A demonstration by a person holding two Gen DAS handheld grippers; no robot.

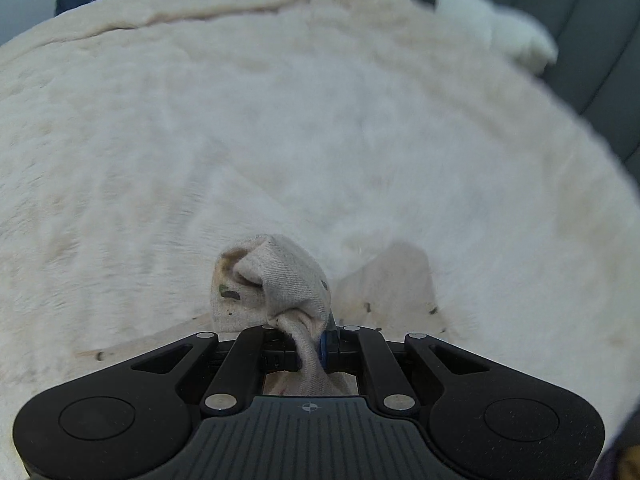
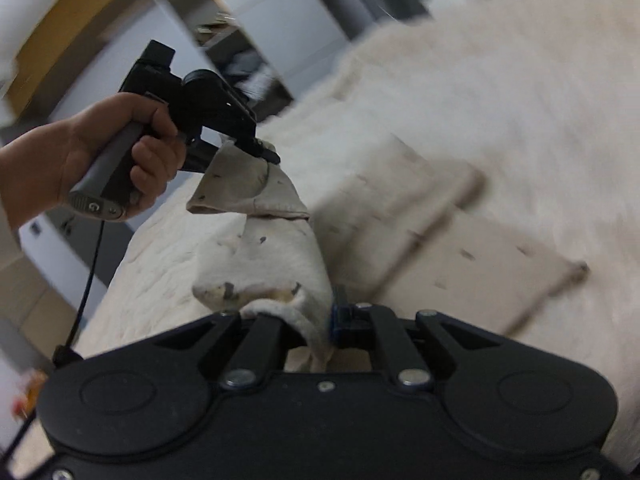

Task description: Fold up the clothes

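A fluffy cream blanket [image 1: 280, 128] covered the bed. Above it, the beige speckled garment [image 2: 260, 248] hung stretched between both tongs: the left gripper [image 1: 310, 344] and right gripper [image 2: 320, 328] each clamped on bunched fabric.

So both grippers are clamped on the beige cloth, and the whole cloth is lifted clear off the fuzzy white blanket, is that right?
Not quite. Both the left gripper and the right gripper are clamped on the beige cloth, but only one edge is lifted. The right wrist view shows the rest of it lying flat on the fuzzy white blanket.
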